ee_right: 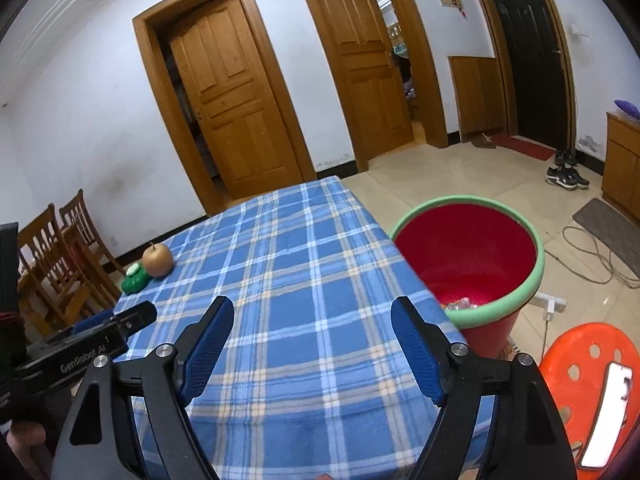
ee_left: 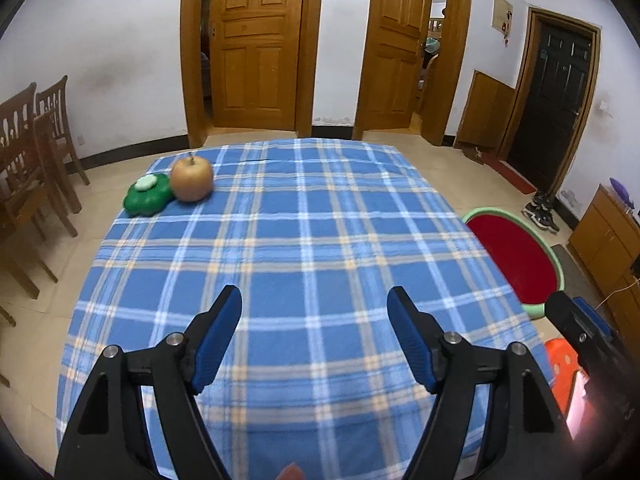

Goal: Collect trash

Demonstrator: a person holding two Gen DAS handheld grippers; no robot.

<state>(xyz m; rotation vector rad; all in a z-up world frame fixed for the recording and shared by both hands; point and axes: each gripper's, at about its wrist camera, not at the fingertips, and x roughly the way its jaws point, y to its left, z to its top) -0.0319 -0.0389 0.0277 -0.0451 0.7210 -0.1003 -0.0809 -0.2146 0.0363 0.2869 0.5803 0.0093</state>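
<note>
A red bin with a green rim (ee_right: 496, 276) stands on the floor at the table's right side; some wrappers lie at its bottom. The same bin (ee_left: 516, 260) shows in the left wrist view. A blue plaid cloth covers the table (ee_left: 304, 240), also seen as the table (ee_right: 288, 280). At its far left corner sit an apple (ee_left: 192, 179) and a green flower-shaped thing (ee_left: 148, 199), seen again as the apple (ee_right: 158, 260) and the green thing (ee_right: 134, 278). My left gripper (ee_left: 315, 300) is open over the near cloth, nothing between its pads. My right gripper (ee_right: 313, 312) is open too, empty, left of the bin.
An orange plastic stool (ee_right: 588, 384) with a lit phone on it stands at the near right. Wooden chairs (ee_left: 28, 152) stand left of the table. Cables (ee_right: 592, 256), a mat and shoes (ee_right: 566, 176) lie on the tiled floor. Wooden doors line the far wall.
</note>
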